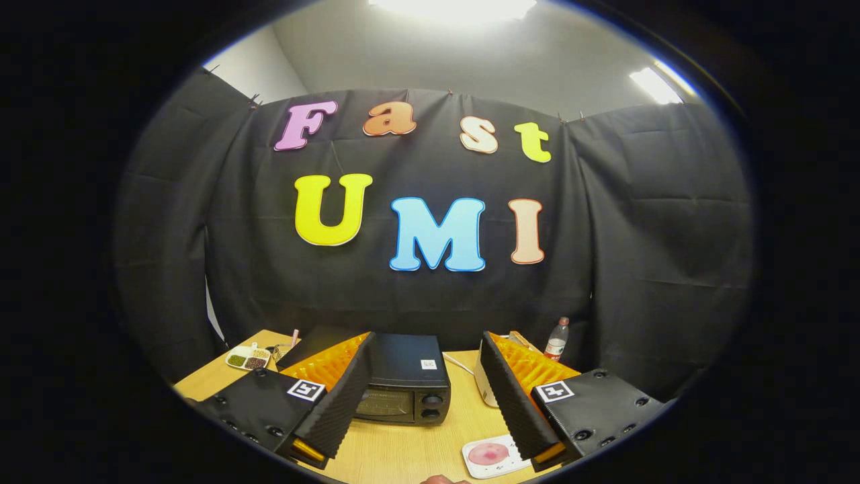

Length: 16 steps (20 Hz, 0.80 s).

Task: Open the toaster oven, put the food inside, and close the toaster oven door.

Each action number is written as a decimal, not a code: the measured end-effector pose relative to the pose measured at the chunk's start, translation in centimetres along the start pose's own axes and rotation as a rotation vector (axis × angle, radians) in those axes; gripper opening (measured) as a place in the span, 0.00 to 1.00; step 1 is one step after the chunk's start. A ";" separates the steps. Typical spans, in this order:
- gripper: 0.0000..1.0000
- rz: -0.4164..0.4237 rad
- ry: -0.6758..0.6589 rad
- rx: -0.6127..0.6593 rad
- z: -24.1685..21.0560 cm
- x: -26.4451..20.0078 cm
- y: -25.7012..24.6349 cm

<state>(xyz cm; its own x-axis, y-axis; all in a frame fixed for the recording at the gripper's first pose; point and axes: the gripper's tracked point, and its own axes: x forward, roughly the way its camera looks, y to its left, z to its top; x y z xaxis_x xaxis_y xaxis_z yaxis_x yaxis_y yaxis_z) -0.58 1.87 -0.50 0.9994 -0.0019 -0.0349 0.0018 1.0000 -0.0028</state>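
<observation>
Two fingers of the hand-held gripper (430, 403) stood spread wide apart with nothing between the pads, held above the near part of the wooden surface (416, 450). The toaster oven (406, 386) sat on the surface just ahead of the fingers, seen in the gap between them and partly covered by the left finger. Its door was shut; two dark knobs showed on the right of its front panel, and a small white sticker lay on its top.

The food (488, 454), a pink round piece, rested on a white plate (470, 464) at the near edge of the surface, touching nothing else, just inside the right finger and nearer than the oven. The plate was partly covered by that finger.

Toward the far left corner lay a small white sectioned dish (248, 358) holding dark and greenish contents; what they were could not be told. A clear bottle (556, 339) with a red cap and red label stood upright near the far right edge, against the black cloth wall. A white object (485, 390) stood right of the oven, mostly hidden by the right finger, with a white cord (459, 364) running behind the oven.
</observation>
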 end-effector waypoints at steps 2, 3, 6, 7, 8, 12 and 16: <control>0.98 0.007 0.016 -0.007 -0.4 0.5 0.7; 0.98 0.011 0.029 -0.009 -0.7 0.8 1.2; 0.98 0.033 0.068 -0.017 -2.0 2.2 2.8; 0.98 0.043 0.077 -0.006 -2.2 2.7 3.5; 0.98 0.052 0.081 0.006 -2.4 3.1 4.0; 0.98 0.062 0.109 -0.011 -4.2 5.6 5.6; 0.98 0.075 0.196 0.017 -8.1 7.9 7.4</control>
<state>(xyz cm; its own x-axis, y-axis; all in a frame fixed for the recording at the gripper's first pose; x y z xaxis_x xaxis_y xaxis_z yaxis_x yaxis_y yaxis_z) 7.07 9.19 -8.86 0.9709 0.0739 -0.2279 -0.0703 0.9972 0.0239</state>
